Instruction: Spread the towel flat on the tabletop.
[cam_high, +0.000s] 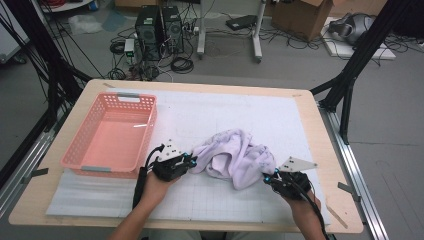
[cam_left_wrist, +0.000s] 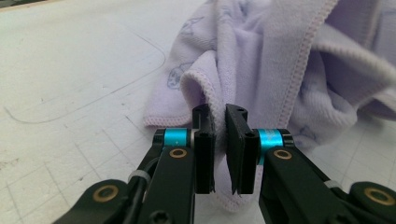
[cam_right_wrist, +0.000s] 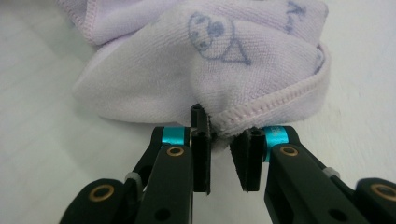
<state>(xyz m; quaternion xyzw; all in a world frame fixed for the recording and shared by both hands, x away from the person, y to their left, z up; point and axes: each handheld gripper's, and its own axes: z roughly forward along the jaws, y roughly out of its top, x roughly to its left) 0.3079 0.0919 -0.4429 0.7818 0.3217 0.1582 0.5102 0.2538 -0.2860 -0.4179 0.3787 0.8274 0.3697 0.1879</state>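
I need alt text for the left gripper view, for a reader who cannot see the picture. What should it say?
Two black fingers of the left gripper pinch a hemmed fold of a crumpled lilac towel, which lies on a white gridded mat. The towel has faint blue printed drawings and pink stitched edges.

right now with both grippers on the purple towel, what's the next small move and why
Probably lift both and draw them apart. The left gripper and right gripper each pinch a hemmed edge of the towel, which lies crumpled on the mat beside the pink basket.
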